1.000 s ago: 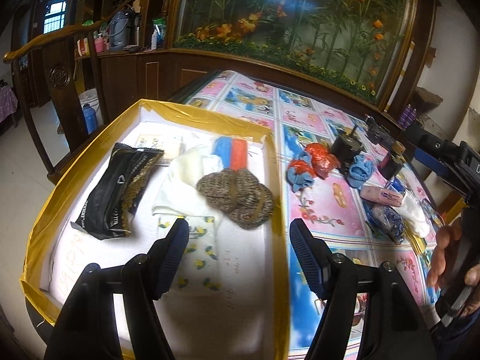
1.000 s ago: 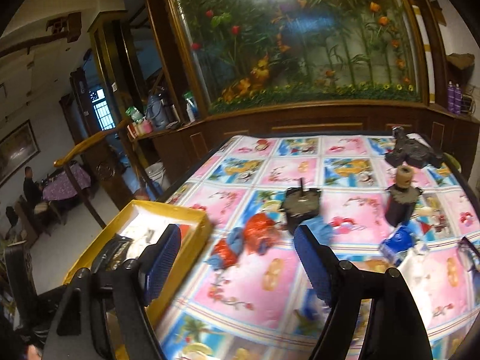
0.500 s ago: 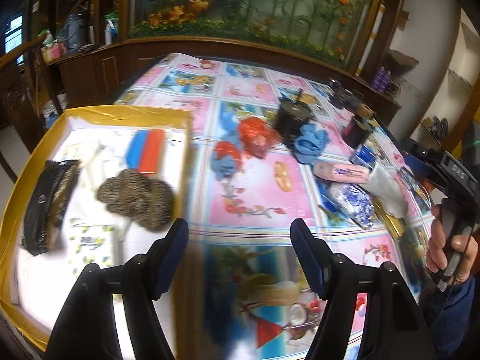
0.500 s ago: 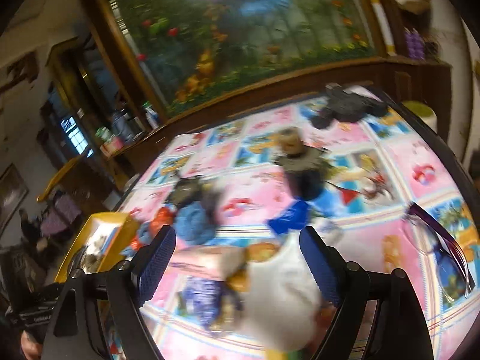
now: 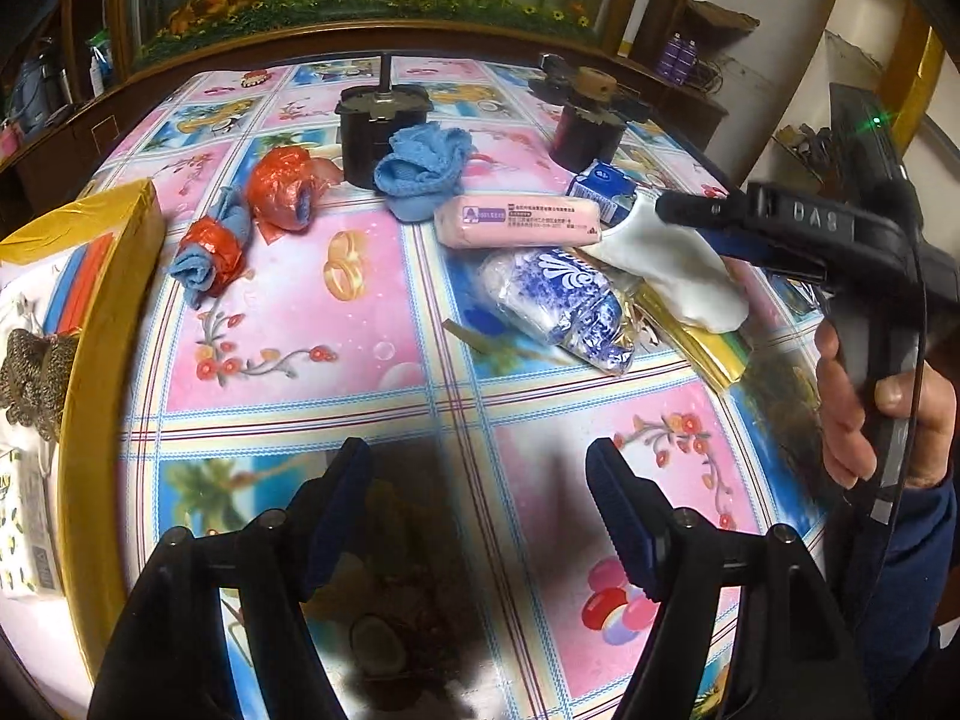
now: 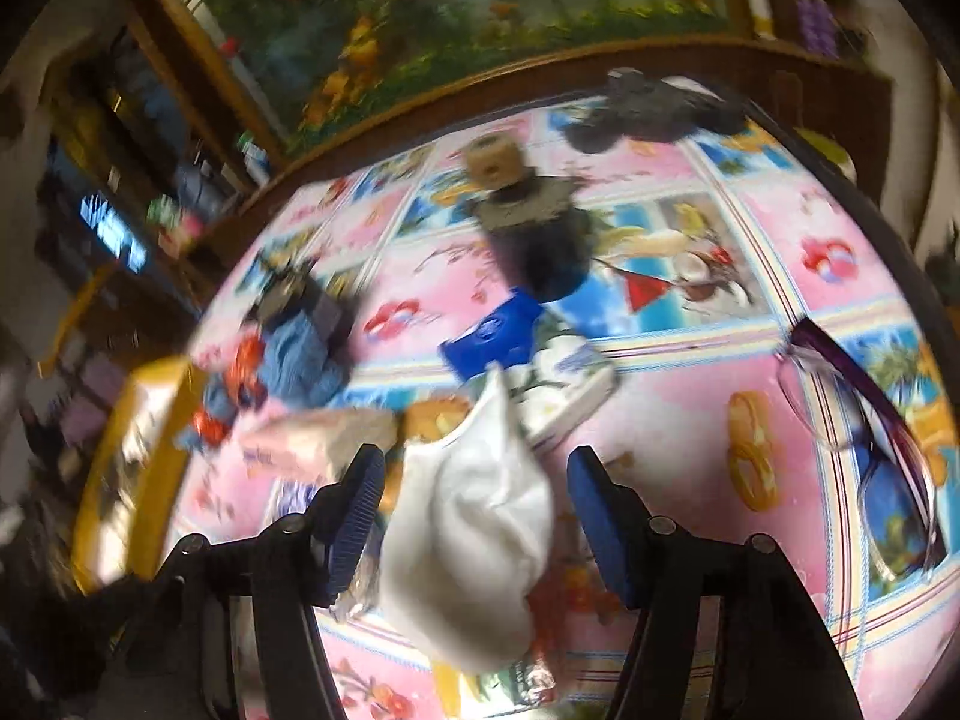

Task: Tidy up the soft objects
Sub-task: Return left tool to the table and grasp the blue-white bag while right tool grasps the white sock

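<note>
Nearest in the left wrist view, the left gripper (image 5: 477,507) hangs over a bare stretch of the glossy cartoon-print tablecloth (image 5: 288,360), its blue-padded jaws apart and just now widening, nothing between them. Past it lies a crinkled blue-and-white patterned plastic pack (image 5: 558,300), with gold foil wrapping (image 5: 690,336) just beside it on the right. Next to that sits the soft white cloth pouch (image 5: 678,270), and the right gripper (image 6: 474,504) has come down around it: its jaws have just been closing, the pouch between them. In the blurred right wrist view the left pad seems to sit at the cloth's edge while the right pad stands clear, so no squeeze shows. A person's hand (image 5: 864,414) in a dark blue sleeve holds that tool's handle. At the left edge is the gold-rimmed white tray (image 5: 90,312), holding a brown knitted bundle (image 5: 33,378). Farther back lie a pink rectangular wrapped bar (image 5: 516,219), a small blue carton (image 5: 600,186), a crumpled light-blue knitted cloth (image 5: 420,171), and two orange plastic-wrapped blue rags (image 5: 240,222). Beyond stand a black square container (image 5: 381,132) and a dark round jar (image 5: 585,132). Purple-framed spectacles (image 6: 870,438) lie on the right side of the table in the right wrist view
</note>
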